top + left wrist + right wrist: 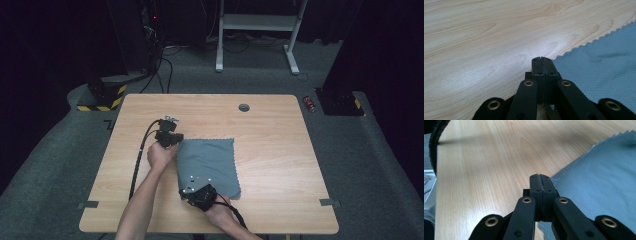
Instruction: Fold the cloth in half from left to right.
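1. Right gripper at the near table edge: jaws pressed together at the cloth's near-left corner; whether fabric is pinched, cannot tell.
2. Cloth lies flat mid-table; thin, limp, likely light. Take it by the corners.
3. Left gripper, jaws together, at the far-left corner.

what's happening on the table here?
A person is working on a grey cloth lying flat on a wooden table, with a gripper in each hand. The left gripper sits at the cloth's far left corner and the right gripper at its near left corner. Both have their jaws shut at the cloth's zigzag edge; the gripper views don't settle whether fabric is pinched between them. It may be the start of a fold, though that is a guess.
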The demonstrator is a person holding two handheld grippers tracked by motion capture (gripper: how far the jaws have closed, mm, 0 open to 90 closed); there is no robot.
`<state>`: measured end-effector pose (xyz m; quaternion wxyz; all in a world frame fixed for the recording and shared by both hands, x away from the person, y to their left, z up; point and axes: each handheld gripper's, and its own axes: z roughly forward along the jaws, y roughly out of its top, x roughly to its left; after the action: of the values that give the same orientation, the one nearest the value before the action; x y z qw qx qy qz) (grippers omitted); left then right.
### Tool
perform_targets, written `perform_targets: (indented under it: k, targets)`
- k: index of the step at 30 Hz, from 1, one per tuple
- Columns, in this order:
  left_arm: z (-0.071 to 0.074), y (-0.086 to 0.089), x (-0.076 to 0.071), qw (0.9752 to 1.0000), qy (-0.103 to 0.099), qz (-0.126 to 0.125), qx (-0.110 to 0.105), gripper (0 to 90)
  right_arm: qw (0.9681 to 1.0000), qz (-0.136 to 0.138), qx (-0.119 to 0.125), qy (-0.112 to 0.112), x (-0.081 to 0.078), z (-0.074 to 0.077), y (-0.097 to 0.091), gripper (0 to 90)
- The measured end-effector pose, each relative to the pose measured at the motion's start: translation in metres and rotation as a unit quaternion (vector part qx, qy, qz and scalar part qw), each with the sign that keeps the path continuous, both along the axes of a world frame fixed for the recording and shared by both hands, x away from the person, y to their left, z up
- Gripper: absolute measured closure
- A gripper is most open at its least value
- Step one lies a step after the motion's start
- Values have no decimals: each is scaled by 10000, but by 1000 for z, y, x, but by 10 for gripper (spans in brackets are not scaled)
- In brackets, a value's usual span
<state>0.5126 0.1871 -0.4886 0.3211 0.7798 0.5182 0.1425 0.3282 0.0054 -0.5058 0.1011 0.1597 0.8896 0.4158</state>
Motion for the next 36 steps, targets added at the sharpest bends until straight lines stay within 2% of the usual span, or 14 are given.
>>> perform_targets:
  k: [11, 14, 22, 29, 31, 33, 36]
  targets:
    - [5, -17, 5, 9998, -17, -133, -112, 898, 9997, -233, 7, -2, 0, -4, -24, 900]
    - [5, -23, 6, 9996, -41, -131, -239, 898, 9994, -330, 24, 34, -1, -4, -34, 900]
    - [6, -30, 9, 9995, -58, -183, -246, 899, 9988, -485, 92, 64, -2, -5, -54, 900]
    - [13, -48, 10, 9988, -163, -379, -268, 899, 9982, -573, 156, 46, -6, -5, -65, 900]
    - [12, -55, 12, 9985, -163, -406, -317, 899, 9977, -657, 184, 49, -7, -5, -73, 900]
    - [11, -57, 13, 9987, -143, -425, -250, 898, 9972, -716, 206, 57, -7, -6, -79, 900]
    - [13, -60, 15, 9986, -133, -432, -259, 898, 9962, -833, 236, 83, -6, -7, -88, 900]
